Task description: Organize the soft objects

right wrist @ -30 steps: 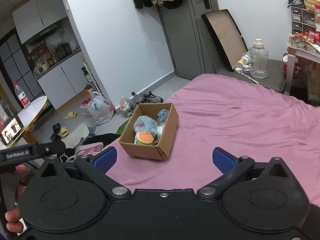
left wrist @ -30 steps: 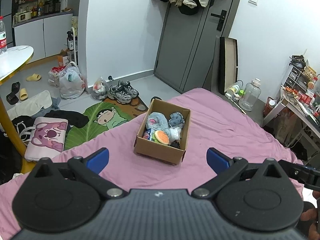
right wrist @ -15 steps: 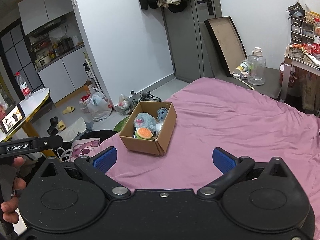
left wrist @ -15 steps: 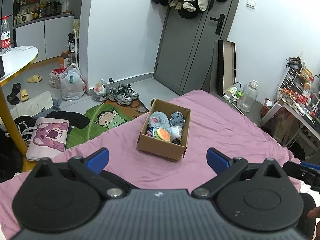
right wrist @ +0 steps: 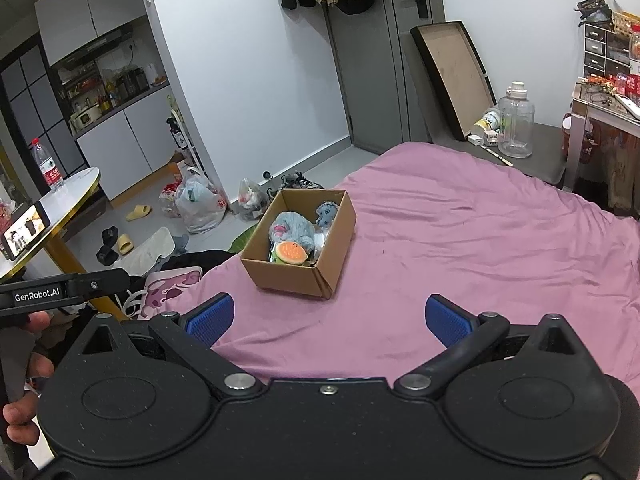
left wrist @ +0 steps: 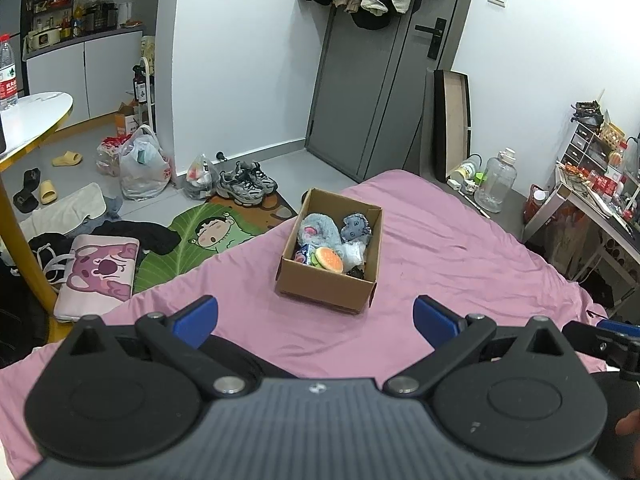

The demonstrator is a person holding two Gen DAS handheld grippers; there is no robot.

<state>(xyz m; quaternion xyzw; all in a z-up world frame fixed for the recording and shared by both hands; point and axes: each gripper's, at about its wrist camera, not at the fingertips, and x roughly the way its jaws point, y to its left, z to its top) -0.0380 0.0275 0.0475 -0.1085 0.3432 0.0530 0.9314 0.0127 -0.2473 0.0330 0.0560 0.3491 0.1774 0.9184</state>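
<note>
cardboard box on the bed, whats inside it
The cardboard box holds a grey plush, a small blue-grey plush, a burger toy and a white bag. Anything beneath them is hidden.

I see an open brown cardboard box (left wrist: 326, 290) resting upright on the pink bed (left wrist: 460, 264). It contains the soft objects: a blue-grey plush with a pink ear (left wrist: 320, 229), a smaller blue plush face (left wrist: 356, 228), and an orange burger-shaped plush (left wrist: 329, 259) nearest the front wall, all packed together.

Soft toys (left wrist: 320, 232) in box (left wrist: 324, 290) on bed (left wrist: 460, 264), shoes (left wrist: 246, 182) behind
</note>
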